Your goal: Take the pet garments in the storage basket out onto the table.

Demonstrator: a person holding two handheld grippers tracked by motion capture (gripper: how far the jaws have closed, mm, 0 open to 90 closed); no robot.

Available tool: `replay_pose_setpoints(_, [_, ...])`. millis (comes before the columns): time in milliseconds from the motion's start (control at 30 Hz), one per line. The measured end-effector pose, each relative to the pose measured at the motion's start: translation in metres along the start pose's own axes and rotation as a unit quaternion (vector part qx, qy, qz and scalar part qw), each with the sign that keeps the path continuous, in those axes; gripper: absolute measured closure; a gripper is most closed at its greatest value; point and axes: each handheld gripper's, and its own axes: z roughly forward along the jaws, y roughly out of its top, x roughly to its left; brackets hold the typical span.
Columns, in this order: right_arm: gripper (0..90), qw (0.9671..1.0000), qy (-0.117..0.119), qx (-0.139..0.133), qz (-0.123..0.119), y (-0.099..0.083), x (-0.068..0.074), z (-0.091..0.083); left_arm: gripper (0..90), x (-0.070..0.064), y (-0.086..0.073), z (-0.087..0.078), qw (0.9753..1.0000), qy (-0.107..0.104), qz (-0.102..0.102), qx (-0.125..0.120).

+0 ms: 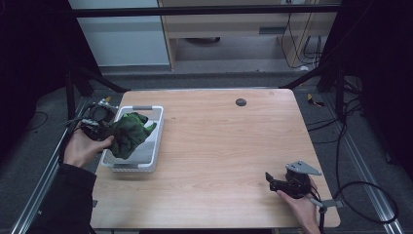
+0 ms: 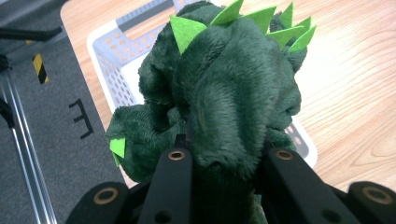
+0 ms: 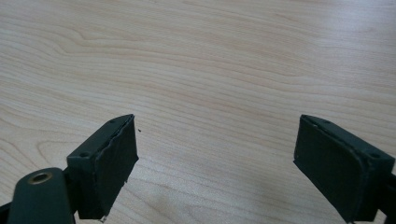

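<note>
A basket (image 1: pixel 157 146) sits on the counter (image 1: pixel 229 151) at its left edge, with a plush toy (image 1: pixel 129 134) held over it by the left claw (image 1: pixel 108 130), which comes in from the basket's left side. The right claw (image 1: pixel 271 181) hangs near the counter's front right corner, well apart from the basket. A small round disc (image 1: pixel 240 102) lies toward the counter's far edge.

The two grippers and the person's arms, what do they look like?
Both are black two-jaw claws. The right claw has flat rectangular padded jaws, a grey three-cornered plate on top and a black trailing cable. The left claw has brass-ringed screw holes. A dark sleeve covers the left arm.
</note>
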Motion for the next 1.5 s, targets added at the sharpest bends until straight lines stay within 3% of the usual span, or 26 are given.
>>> replay_pose_setpoints(400, [13.2,1.0,0.0,-0.002,0.002,0.0,0.0,-0.001,77.6,-0.024,0.013,-0.02,0.9987,-0.023,0.043,-0.017])
replay_pose_setpoints(567, [13.1,1.0,0.001,-0.003,0.002,0.0,0.0,-0.001,77.6,-0.035,0.019,-0.025,0.9969,-0.037,0.067,-0.015])
replay_pose_setpoints(1000, [13.1,1.0,0.002,-0.003,0.004,0.001,0.0,-0.002,77.6,-0.062,0.033,-0.028,0.9931,-0.06,0.099,-0.02])
replay_pose_setpoints(1500, [13.1,0.9999,0.0,-0.009,0.007,0.002,-0.002,-0.003,77.6,-0.101,0.055,-0.02,0.9844,-0.089,0.15,-0.023])
